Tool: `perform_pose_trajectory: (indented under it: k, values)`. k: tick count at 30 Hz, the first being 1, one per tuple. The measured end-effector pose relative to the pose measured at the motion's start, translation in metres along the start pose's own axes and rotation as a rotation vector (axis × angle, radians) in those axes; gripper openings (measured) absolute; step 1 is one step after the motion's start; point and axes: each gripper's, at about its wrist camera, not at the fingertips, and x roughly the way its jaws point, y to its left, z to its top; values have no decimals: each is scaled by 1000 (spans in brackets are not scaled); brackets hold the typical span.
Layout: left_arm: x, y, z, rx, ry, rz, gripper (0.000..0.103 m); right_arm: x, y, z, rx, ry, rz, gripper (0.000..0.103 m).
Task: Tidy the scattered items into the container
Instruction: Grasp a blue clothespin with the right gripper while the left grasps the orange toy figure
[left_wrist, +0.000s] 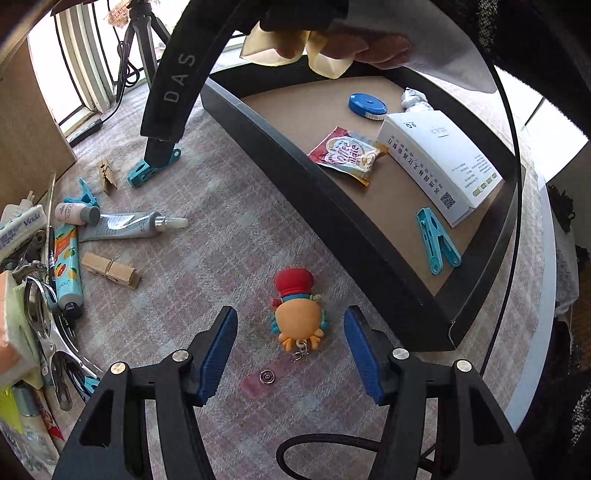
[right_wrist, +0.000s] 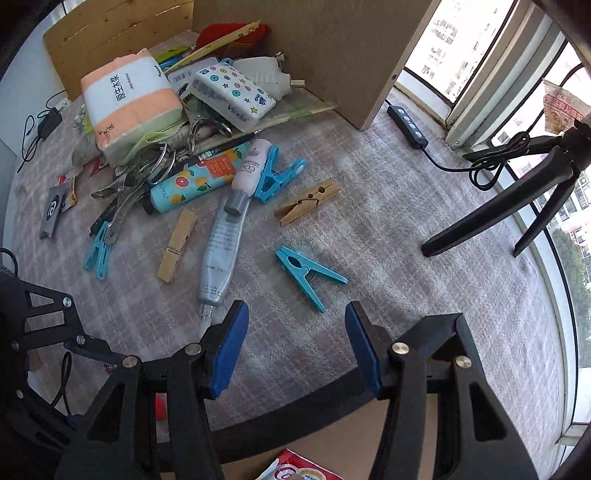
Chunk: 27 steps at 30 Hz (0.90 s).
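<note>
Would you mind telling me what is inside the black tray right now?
Inside the black tray: a blue tape measure, a Coffee-mate sachet, a white box, a blue clothespin and a crumpled white wrapper. The far corner is covered by a hand.

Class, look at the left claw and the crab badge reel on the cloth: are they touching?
Apart. The left wrist view shows the left claw open, with bare cloth between each pad and the crab badge reel.
</note>
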Motion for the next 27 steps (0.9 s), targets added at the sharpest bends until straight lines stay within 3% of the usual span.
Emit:
perform_pose_trajectory:
  k: [3,10,15,18,24,27]
  values:
    - [4,3,1,-13,7,-8,46,7,-2,6,-32,-8,25,54]
    - [6,7,1,-25,-4,-17,44,28,-12,15,-59,19,44,54]
    - [5,7,1,-29,2,-18,35,36,-25,20,-16,25,78,53]
    - [5,9,2,-35,3,-9,29,39,-21,22,-42,29,53,53]
    - [4,17,2,-65,6,-20,23,36,-29,32,10,7,59,34]
    - [3,16,0,-60,3,-12,23,35,-29,36,-4,-1,46,35]
